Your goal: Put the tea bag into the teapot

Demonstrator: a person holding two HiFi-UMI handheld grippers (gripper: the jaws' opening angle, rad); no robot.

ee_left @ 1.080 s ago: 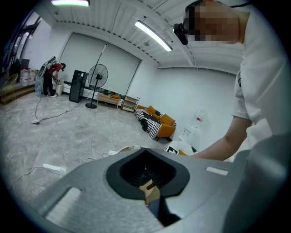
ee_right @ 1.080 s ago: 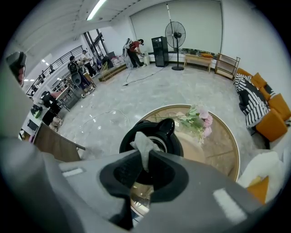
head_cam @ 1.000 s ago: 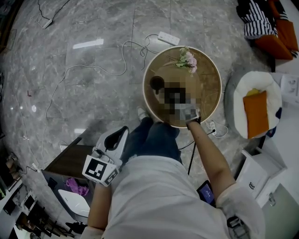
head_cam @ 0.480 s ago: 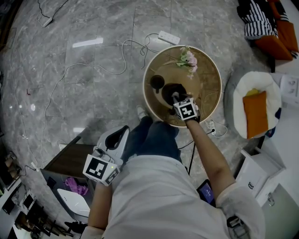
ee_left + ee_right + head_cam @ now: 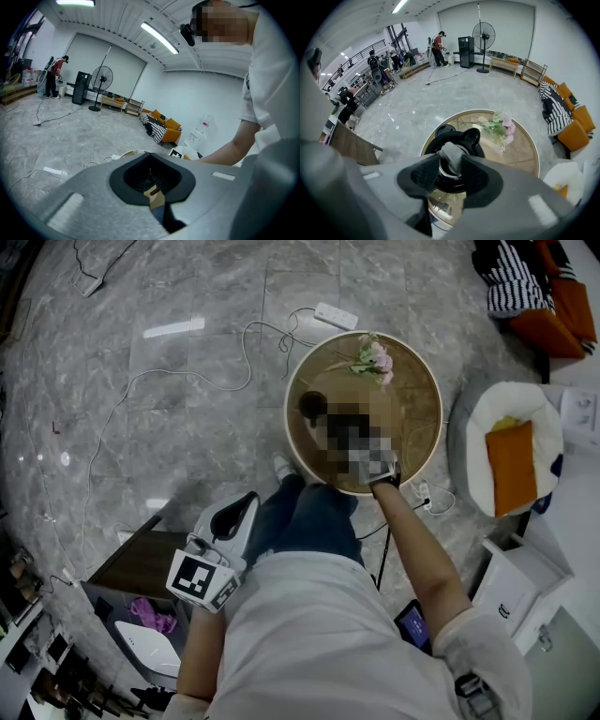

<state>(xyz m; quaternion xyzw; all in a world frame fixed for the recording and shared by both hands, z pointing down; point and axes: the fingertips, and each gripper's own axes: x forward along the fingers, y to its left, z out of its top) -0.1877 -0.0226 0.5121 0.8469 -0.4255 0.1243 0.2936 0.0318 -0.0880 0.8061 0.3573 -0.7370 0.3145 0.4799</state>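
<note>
The black-topped teapot (image 5: 471, 137) stands on the round table (image 5: 520, 154), its mouth uncovered. A grey-white tea bag (image 5: 451, 155) hangs over that mouth, between the jaws of my right gripper (image 5: 451, 164). Those jaws are opening and stand wide, so the bag looks loose between them. In the head view a mosaic patch covers the teapot and most of the right gripper (image 5: 377, 465). My left gripper (image 5: 228, 521) stays low beside the person's leg, away from the table. In its own view the left gripper (image 5: 152, 180) has its jaws together with nothing held.
A small dark round lid (image 5: 312, 407) lies left of the teapot. Pink flowers (image 5: 377, 357) lie at the table's far side. A power strip (image 5: 337, 317) and cables trail on the floor. A white seat with an orange cushion (image 5: 514, 465) stands to the right.
The mosaic patch hid the pot a second ago, lifted half a second ago, and hides it again now. The right gripper stays over the teapot. The left gripper has not moved.
</note>
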